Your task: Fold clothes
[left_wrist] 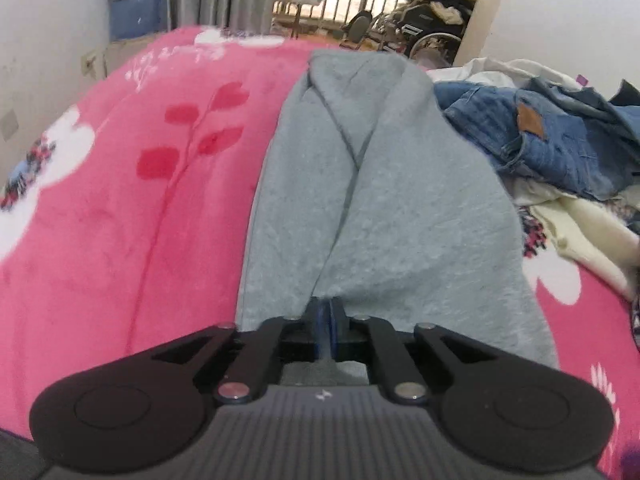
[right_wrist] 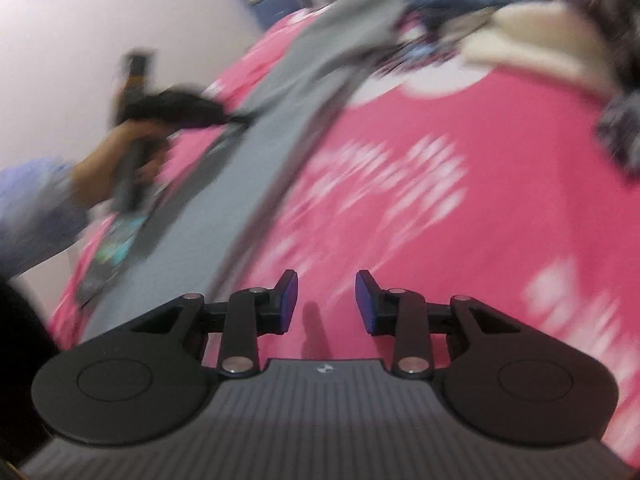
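Both left fingers (left_wrist: 329, 314) pinch the grey garment (left_wrist: 372, 208); right fingers (right_wrist: 326, 300) spread, empty, beside it.

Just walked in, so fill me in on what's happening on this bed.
A person is folding laundry on a bed covered by a pink floral blanket, with a handheld gripper in each hand. The left gripper is nearly closed on the near edge of a grey garment stretched out lengthwise on the blanket. The right gripper is open and empty, above bare blanket beside the garment. A heap of unfolded clothes, including blue jeans, waits to the right.
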`<state>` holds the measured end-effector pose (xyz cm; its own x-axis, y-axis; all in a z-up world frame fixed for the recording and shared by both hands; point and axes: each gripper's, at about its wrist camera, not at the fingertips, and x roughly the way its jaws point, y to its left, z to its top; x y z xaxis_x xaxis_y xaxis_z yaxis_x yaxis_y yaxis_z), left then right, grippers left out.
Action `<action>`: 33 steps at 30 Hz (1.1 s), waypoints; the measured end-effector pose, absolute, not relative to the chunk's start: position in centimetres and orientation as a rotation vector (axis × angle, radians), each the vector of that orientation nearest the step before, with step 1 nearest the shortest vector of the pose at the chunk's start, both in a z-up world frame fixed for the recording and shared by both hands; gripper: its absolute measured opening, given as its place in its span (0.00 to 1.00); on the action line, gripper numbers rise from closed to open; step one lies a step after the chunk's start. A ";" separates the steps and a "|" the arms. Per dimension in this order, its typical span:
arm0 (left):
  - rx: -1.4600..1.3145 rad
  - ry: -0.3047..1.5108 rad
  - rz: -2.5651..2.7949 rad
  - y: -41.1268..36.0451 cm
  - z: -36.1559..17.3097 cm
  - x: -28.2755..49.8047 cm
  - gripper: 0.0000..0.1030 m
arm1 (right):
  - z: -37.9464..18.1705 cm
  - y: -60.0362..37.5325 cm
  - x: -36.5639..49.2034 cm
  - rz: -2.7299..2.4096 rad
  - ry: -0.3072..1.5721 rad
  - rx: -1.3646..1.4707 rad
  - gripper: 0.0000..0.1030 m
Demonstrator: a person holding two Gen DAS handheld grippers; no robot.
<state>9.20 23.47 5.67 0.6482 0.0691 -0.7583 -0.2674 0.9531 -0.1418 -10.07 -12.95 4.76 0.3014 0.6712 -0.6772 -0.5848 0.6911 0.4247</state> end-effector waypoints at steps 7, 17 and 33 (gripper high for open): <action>-0.450 0.675 0.113 27.3 8.0 13.7 0.34 | 4.4 -14.4 2.4 0.677 0.823 -0.051 0.45; -0.800 0.823 0.085 34.1 2.4 28.6 0.36 | 5.8 -10.0 11.7 0.884 0.944 -0.017 0.47; -0.437 0.734 0.377 35.3 8.4 34.4 0.05 | 1.7 -4.4 13.2 0.994 0.980 -0.066 0.51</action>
